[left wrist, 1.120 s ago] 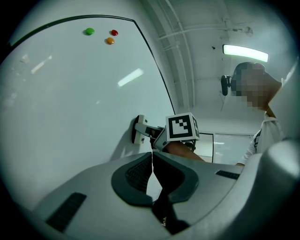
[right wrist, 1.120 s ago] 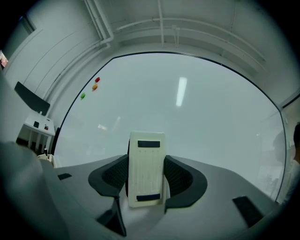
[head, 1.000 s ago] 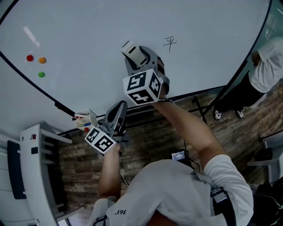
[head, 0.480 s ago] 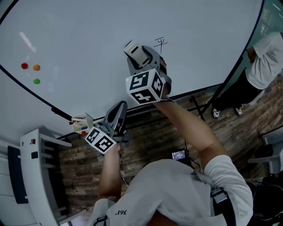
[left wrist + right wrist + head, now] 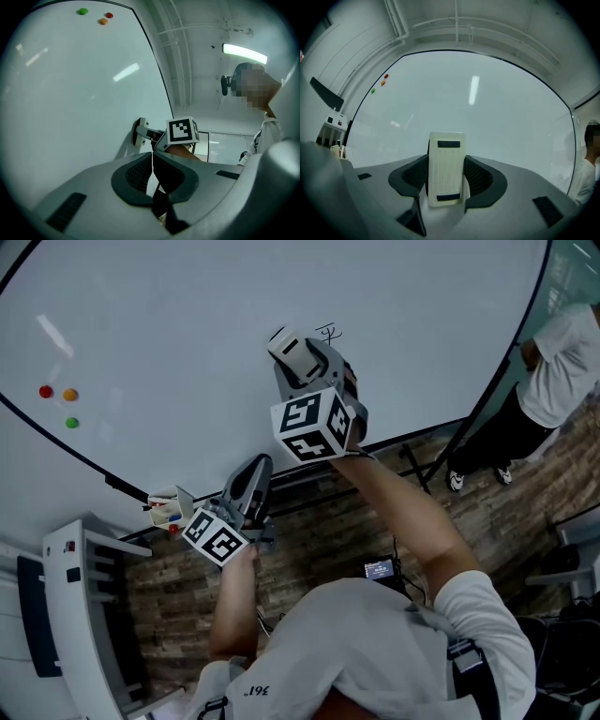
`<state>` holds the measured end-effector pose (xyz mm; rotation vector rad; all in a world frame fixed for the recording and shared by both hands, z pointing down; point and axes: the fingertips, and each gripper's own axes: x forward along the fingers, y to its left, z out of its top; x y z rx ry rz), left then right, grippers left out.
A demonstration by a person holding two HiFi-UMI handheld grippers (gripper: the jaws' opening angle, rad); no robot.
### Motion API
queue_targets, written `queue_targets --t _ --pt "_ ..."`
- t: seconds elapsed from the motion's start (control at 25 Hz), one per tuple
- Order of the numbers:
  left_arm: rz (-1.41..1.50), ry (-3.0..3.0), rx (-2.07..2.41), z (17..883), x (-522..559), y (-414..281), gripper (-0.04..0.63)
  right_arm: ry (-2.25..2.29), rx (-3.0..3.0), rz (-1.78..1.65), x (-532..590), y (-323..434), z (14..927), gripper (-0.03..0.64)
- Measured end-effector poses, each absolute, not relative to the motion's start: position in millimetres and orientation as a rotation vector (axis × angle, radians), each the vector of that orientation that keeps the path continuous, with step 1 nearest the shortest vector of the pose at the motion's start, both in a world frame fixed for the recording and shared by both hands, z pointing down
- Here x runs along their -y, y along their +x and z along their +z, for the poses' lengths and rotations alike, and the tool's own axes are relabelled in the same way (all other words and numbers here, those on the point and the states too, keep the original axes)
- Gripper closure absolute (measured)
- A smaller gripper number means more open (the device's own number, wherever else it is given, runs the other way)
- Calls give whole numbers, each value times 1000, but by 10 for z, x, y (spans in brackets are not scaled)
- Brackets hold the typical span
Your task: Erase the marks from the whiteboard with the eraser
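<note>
A large whiteboard (image 5: 187, 324) fills the upper part of the head view, above a wood-plank floor (image 5: 319, 531). Three small magnets, red (image 5: 45, 391), orange (image 5: 70, 395) and green (image 5: 72, 423), sit together far to the board's left. A small handwritten mark (image 5: 328, 332) lies near the middle.

The right gripper (image 5: 298, 357) is raised to the board and is clenched on a pale rectangular eraser (image 5: 289, 348). In the right gripper view the eraser stands upright between the two dark jaw pads, which press on its long sides. From the left gripper view, the eraser's face seems to lie against the board. In the head view the mark is just beside the eraser, at its upper right. The marker cube (image 5: 314, 423) on this gripper faces the camera.

The left gripper (image 5: 260, 463) hangs lower, near the board's bottom edge and well apart from the eraser. Its jaws are pressed together with nothing between them.

A small pen holder (image 5: 167, 505) sits at the board's lower edge, just left of the left gripper. A bystander (image 5: 553, 362) in a white top and dark trousers stands past the board's right edge.
</note>
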<state>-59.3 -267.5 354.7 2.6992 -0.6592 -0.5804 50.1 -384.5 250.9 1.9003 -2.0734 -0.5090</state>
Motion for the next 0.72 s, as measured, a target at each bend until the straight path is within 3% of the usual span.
queue_targets --t 0.72 --pt "-547 2710 631 3567 2643 -259 588 1946 2049 -494 3788 973 2509 362"
